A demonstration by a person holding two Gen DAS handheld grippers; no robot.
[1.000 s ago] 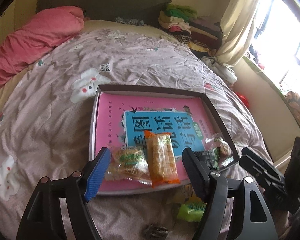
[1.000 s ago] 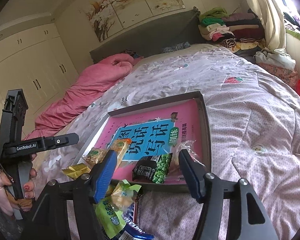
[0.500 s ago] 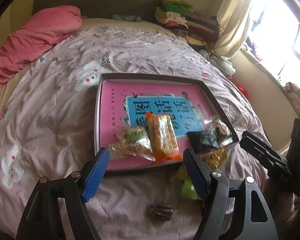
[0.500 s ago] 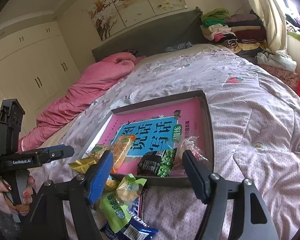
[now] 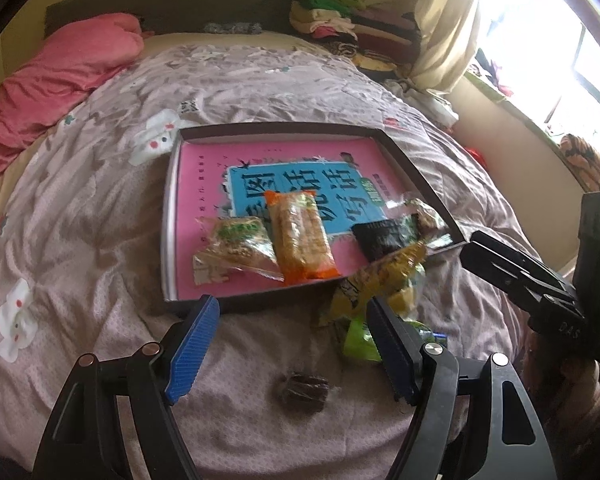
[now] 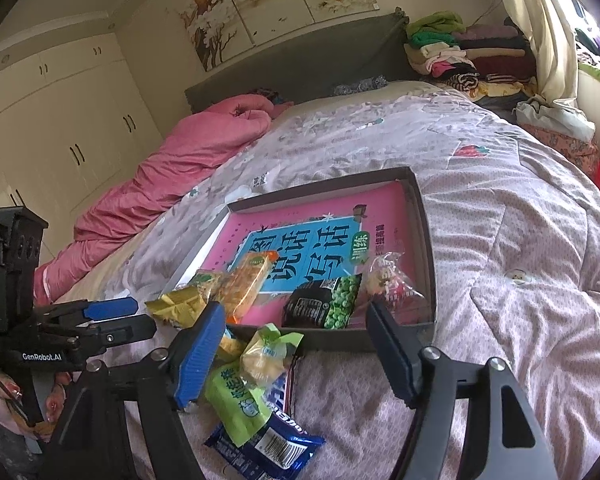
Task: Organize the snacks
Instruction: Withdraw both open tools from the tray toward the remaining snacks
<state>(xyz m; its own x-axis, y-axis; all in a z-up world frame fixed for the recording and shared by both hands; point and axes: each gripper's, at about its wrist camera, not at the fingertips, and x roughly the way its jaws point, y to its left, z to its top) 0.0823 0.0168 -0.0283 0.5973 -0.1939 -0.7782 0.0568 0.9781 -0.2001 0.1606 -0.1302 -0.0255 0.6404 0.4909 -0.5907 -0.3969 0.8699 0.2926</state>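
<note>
A shallow dark tray [image 5: 288, 130] [image 6: 426, 216] lined with a pink and blue book lies on the bed. In it are an orange snack bar [image 5: 300, 238] [image 6: 248, 280], a clear cracker pack [image 5: 234, 246], a black green-pea bag [image 5: 384, 238] [image 6: 324, 302] and a clear candy bag [image 6: 392, 278]. Loose on the quilt in front are a yellow pack [image 5: 376, 280] [image 6: 178, 308], green packs [image 6: 240, 396], a blue wrapper [image 6: 268, 440] and a small dark candy [image 5: 304, 388]. My left gripper [image 5: 292, 344] and right gripper [image 6: 296, 354] are open and empty, just short of the tray's near edge.
The quilt [image 5: 100, 200] is soft and wrinkled. A pink blanket [image 5: 60, 64] lies at the far left. Folded clothes [image 6: 460, 52] are piled at the headboard by the curtain. White wardrobes [image 6: 60, 112] stand to the left of the bed.
Both grippers have pulled back from the tray toward me. The left gripper, earlier over the snack bar and cracker pack, is now clear of the tray. More loose snacks show in front.
</note>
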